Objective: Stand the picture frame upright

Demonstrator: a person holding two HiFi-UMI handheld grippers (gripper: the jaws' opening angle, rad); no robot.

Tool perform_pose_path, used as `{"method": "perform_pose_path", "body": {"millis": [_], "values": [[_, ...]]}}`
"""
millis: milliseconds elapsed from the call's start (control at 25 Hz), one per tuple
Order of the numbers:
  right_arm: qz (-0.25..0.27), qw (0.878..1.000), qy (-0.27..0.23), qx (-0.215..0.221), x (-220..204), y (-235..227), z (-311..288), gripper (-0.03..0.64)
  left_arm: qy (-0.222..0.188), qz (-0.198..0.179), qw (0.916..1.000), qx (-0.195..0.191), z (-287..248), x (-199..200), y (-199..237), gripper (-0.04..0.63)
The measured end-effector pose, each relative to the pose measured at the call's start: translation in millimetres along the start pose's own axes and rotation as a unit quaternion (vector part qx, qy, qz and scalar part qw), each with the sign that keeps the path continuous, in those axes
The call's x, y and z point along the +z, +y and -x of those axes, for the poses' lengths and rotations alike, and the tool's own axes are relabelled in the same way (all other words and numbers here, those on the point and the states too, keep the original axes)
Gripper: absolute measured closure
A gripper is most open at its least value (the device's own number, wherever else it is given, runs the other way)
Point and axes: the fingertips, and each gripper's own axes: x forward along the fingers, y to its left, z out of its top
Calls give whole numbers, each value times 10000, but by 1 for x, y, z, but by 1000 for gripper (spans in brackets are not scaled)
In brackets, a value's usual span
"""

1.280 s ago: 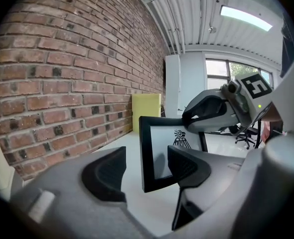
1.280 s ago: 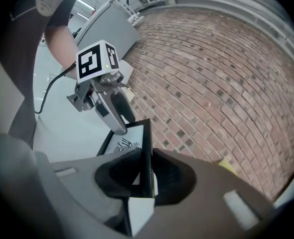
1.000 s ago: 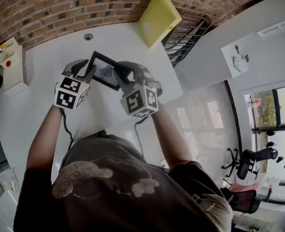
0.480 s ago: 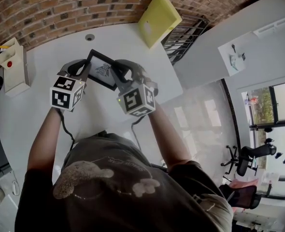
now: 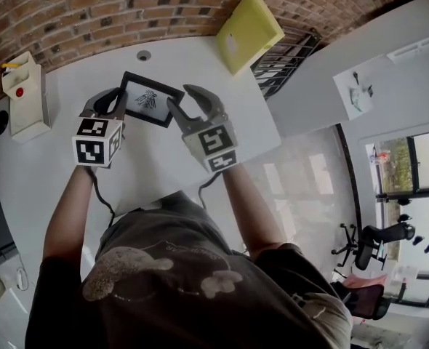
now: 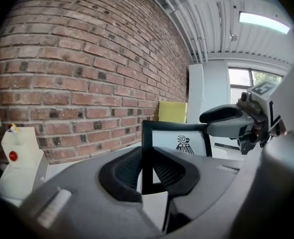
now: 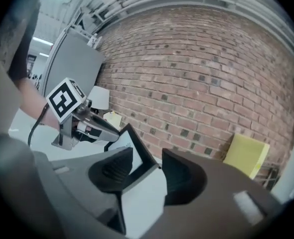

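The black picture frame (image 5: 150, 98) with a white print and a dark motif stands on edge on the white table (image 5: 163, 166), its face towards me. My left gripper (image 5: 113, 102) is shut on its left edge, where its jaws have just been closing. In the left gripper view that edge (image 6: 147, 148) is pinched between the pads. My right gripper (image 5: 179, 95) straddles the frame's right edge with its jaws just opened. In the right gripper view the frame (image 7: 137, 156) lies by the left pad, with a gap to the right pad.
A yellow block (image 5: 249, 31) leans at the brick wall at the back right, above a black wire rack (image 5: 287, 57). A white box with a red button (image 5: 25, 93) stands at the table's left. A round grommet (image 5: 143, 55) sits behind the frame.
The right gripper's jaws have spread and let go of the frame's right edge, and that gripper has rolled. The frame and the left gripper have shifted left, the frame more upright.
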Motion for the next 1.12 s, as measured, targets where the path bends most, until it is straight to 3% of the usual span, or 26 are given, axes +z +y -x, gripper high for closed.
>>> {"method": "perform_pose_path", "body": {"millis": [240, 400, 520, 640, 1120], "values": [[-914, 9953, 43, 307, -27, -13, -18, 426, -398, 401, 9957, 734, -5, 14, 22, 520], [-1451, 9871, -147, 663, -29, -33, -33, 426, -495, 606, 9916, 1030, -21, 22, 20, 520], [-1329, 9880, -163, 767, -35, -57, -42, 429, -462, 622, 9909, 1103, -41, 25, 6, 520], [-1087, 9906, -67, 829, -47, -79, -51, 483, -380, 651, 9895, 1233, -62, 25, -4, 520], [-355, 9947, 76, 965, -89, -171, -114, 495, 220, 515, 9912, 1199, -174, 21, -5, 514]]}}
